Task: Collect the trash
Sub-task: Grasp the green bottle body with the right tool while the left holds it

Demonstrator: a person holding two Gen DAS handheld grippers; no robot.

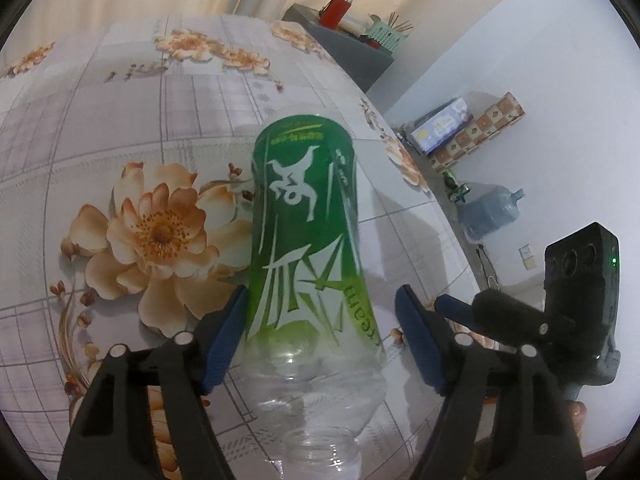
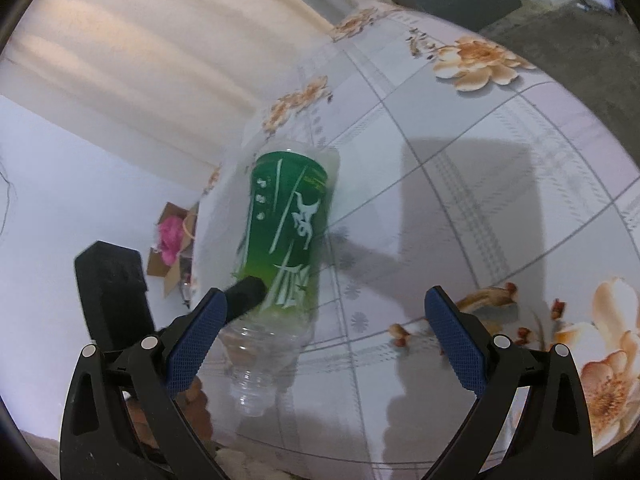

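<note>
A clear, capless plastic bottle (image 1: 308, 240) with a green label lies on the flowered tablecloth (image 1: 120, 128), its open neck towards the left wrist camera. My left gripper (image 1: 322, 292) straddles its lower half. Its left pad (image 1: 226, 332) rests against the bottle's side, and a strip of cloth shows between the bottle and the right pad (image 1: 420, 344). In the right wrist view the same bottle (image 2: 288, 220) lies just inside that gripper's left finger. My right gripper (image 2: 324, 320) stands open over bare cloth with nothing between its pads.
A grey cabinet (image 1: 352, 52) with a red item stands past the table's far corner. On the floor to the right are a patterned box (image 1: 480, 132) and a blue water jug (image 1: 488, 212). A cardboard box (image 2: 172, 244) holding something pink sits below the table's left edge.
</note>
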